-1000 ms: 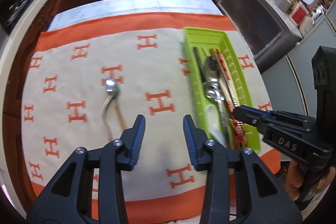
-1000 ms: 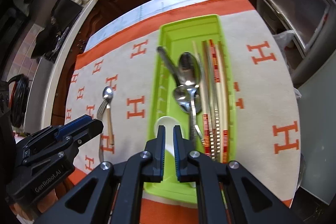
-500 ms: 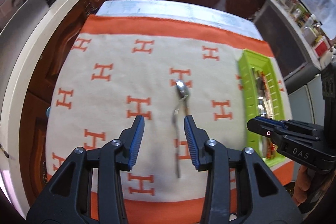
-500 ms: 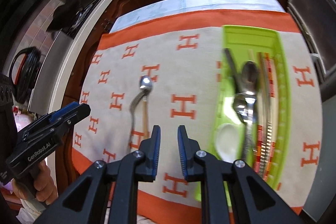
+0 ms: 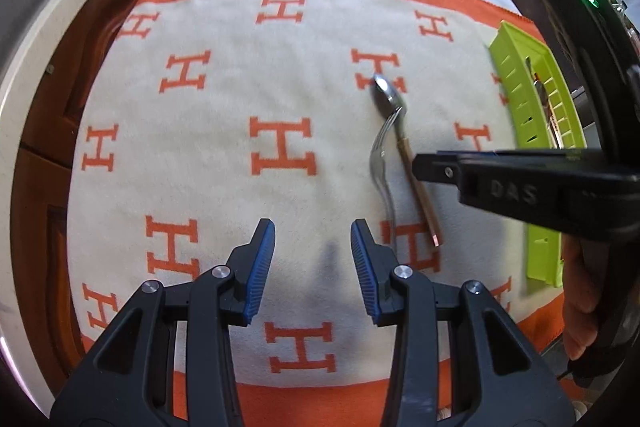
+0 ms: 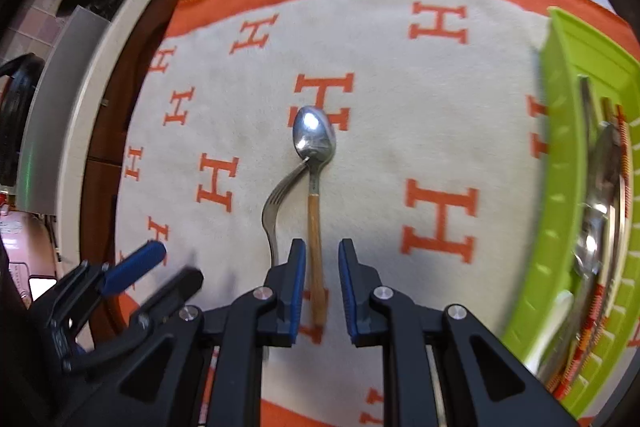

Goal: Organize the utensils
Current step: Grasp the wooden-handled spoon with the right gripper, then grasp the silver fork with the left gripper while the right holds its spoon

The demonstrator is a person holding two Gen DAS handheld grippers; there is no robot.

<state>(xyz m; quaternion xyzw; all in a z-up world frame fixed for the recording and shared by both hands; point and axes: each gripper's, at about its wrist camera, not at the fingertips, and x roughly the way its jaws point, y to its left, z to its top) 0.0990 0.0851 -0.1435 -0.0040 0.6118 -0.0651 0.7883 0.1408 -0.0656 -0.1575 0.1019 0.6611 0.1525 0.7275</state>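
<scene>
A wooden-handled spoon (image 6: 315,219) and a steel fork (image 6: 275,203) lie side by side on the H-patterned cloth (image 6: 400,107); both show in the left wrist view too, spoon (image 5: 404,143) and fork (image 5: 382,163). My right gripper (image 6: 322,287) is open, its fingers straddling the spoon's wooden handle, low over the cloth. My left gripper (image 5: 313,267) is open and empty, left of the fork. A green utensil tray (image 6: 560,187) at the right holds spoons and chopsticks.
The tray also shows at the right edge of the left wrist view (image 5: 516,83). The right gripper's body (image 5: 520,187) reaches in over the cloth from the right. Counter edge and dark cabinets ring the table.
Both grippers have swung left, away from the tray, and come lower. The right gripper has opened wider and now straddles the spoon handle. The left gripper has stayed open.
</scene>
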